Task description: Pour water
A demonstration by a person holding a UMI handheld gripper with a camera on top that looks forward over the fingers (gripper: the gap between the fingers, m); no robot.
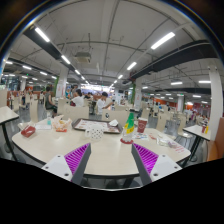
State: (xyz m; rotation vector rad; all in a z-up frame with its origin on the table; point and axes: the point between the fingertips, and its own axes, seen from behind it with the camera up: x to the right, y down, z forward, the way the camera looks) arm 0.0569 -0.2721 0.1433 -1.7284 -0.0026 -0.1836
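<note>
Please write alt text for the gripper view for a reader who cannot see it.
The gripper hovers open and empty above a pale table, its purple-padded jaws apart. Beyond them stand a white cup, a green bottle and a clear glass; people sit at tables farther back in a large hall.

A green and yellow bottle (pixel 130 124) stands up straight on the pale table (pixel 60 148), far past the gripper (pixel 107 160), a bit to the right; a small dark red cup (pixel 142 126) stands just beside it on the right; a see-through cup (pixel 95 130) stands left of them, straight ahead.
</note>
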